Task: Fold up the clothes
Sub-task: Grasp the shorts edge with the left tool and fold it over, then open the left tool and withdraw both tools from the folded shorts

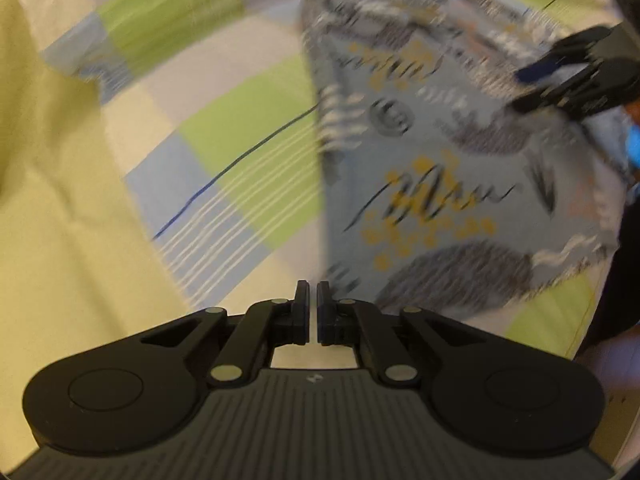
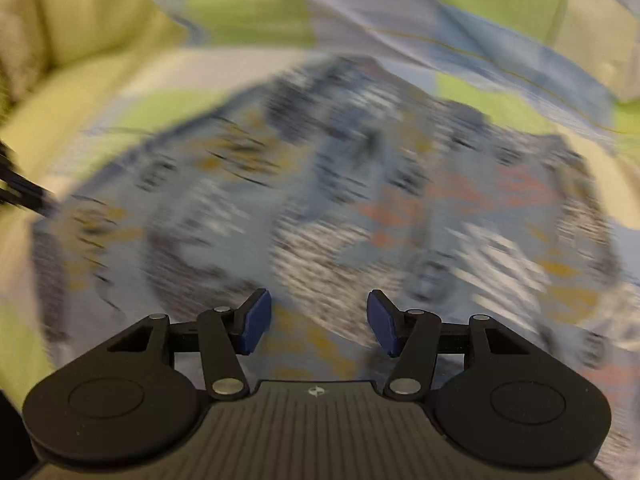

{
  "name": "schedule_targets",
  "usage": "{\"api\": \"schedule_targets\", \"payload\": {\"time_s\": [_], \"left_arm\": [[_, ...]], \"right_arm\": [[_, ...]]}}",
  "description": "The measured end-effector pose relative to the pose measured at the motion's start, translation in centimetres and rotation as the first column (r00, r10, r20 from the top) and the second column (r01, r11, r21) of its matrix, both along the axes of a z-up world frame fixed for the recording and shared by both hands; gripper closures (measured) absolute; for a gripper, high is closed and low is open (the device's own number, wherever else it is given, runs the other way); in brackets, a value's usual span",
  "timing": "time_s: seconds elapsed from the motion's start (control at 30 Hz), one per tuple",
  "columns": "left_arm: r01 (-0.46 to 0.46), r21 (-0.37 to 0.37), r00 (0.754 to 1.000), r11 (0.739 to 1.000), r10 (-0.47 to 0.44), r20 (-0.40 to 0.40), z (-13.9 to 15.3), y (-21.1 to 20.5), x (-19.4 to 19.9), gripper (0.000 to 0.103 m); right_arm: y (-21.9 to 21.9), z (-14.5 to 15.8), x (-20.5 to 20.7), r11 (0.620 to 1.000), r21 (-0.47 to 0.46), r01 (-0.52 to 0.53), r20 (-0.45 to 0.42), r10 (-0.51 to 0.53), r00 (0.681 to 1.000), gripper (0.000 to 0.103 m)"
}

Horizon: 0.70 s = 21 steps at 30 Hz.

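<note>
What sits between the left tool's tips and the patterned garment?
Nothing but checked bedsheet: in the left wrist view the left tool sits beside the patterned garment.

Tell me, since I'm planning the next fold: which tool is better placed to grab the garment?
Probably right: the right tool is open over the patterned garment; the left tool is shut beside its edge.

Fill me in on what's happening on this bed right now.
A person with a handheld gripper in each hand is folding a patterned blue-grey garment spread on a checked green, blue and cream bedsheet. The left gripper has its fingers nearly together beside the garment's near edge, with no cloth visibly between them. The right gripper is open, hovering over the garment. Both views are motion-blurred, so the fold's state is unclear.
</note>
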<state>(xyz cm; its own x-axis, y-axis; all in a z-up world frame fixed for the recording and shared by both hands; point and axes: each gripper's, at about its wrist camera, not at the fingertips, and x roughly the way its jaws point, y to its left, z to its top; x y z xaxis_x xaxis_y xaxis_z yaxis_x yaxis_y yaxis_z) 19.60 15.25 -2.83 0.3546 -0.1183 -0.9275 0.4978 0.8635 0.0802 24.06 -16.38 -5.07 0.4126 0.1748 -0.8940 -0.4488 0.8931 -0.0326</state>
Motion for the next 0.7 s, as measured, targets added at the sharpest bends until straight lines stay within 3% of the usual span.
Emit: {"api": "schedule_targets", "payload": {"time_s": [0.1, 0.23, 0.4, 0.57, 0.7], "left_arm": [[-0.022, -0.018, 0.998, 1.000, 0.021, -0.054, 3.1, 1.8, 0.7, 0.096], [0.002, -0.025, 0.996, 1.000, -0.004, -0.091, 8.0, 2.9, 1.8, 0.095], [0.045, -0.063, 0.992, 0.997, -0.052, -0.119, 13.2, 2.9, 3.8, 0.081], [0.110, -0.066, 0.985, 0.992, -0.117, -0.126, 16.4, 1.8, 6.3, 0.075], [0.206, -0.011, 0.974, 0.978, -0.206, -0.094, 17.9, 0.0, 8.4, 0.065]], "right_arm": [[-0.5, 2.4, 0.0, 0.999, 0.008, 0.052, -0.109, -0.051, 0.993, 0.047], [0.8, 7.7, -2.4, 0.997, 0.019, 0.078, -0.169, -0.074, 0.983, 0.041], [2.8, 13.0, -6.8, 0.974, 0.066, 0.217, -0.268, -0.193, 0.944, 0.038], [4.8, 15.5, -10.6, 0.958, 0.077, 0.275, -0.308, -0.239, 0.921, 0.038], [6.2, 16.8, -10.9, 0.961, 0.065, 0.270, -0.293, -0.240, 0.925, 0.038]]}}
